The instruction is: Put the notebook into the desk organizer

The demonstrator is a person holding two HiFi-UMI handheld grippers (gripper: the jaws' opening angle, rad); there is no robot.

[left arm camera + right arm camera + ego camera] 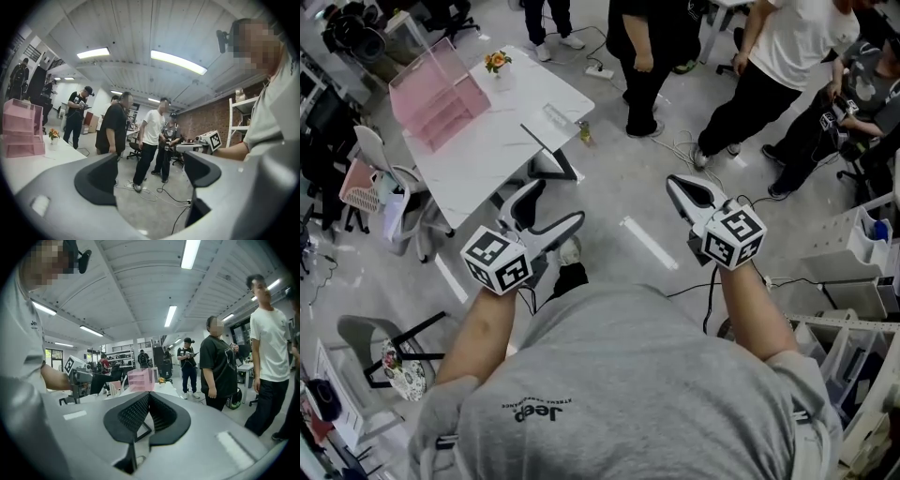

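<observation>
While under organizer (441,98), white office table (514,131)

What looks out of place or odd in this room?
Nothing is spilled or broken. The pink organizer stands upright on the white table. Only loose cables trail across the floor near the bystanders, a likely trip hazard.
</observation>
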